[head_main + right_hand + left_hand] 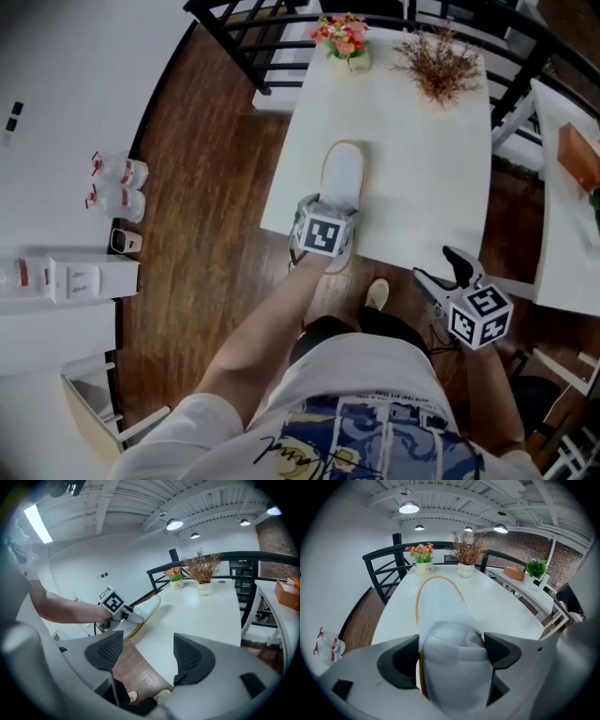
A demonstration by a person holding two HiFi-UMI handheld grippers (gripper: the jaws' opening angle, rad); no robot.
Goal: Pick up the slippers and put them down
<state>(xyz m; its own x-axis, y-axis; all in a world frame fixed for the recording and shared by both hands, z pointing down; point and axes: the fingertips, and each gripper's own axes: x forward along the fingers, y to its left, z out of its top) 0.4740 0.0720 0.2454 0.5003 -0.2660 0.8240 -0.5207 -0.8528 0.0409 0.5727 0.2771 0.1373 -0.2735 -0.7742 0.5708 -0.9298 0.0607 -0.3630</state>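
Head view: a white slipper (343, 173) with a yellow-edged sole lies lengthwise at the near edge of a white table (422, 169). Its toe points toward the far end and its heel end reaches past the table's near edge. The left gripper (326, 217) meets the slipper at the heel end, with a bare forearm behind it. The right gripper (441, 269) is held well apart to the right, off the table's near corner and above the wooden floor (206, 234).

Left gripper view: both dark jaws are clenched on the slipper's soft white upper, which bulges between them. The rest of the slipper stretches away over the tabletop. Whether the sole touches the table cannot be told.

Right gripper view: the two mesh-faced jaws stand apart with nothing between them. Only the floor and the table edge show through the gap.

Surroundings: a pot of pink and yellow flowers (345, 42) and a pot of dried brown stems (439, 61) stand at the table's far end, beside a black railing (234, 42). Two plastic bottles (117, 187) lie on the floor at the left.
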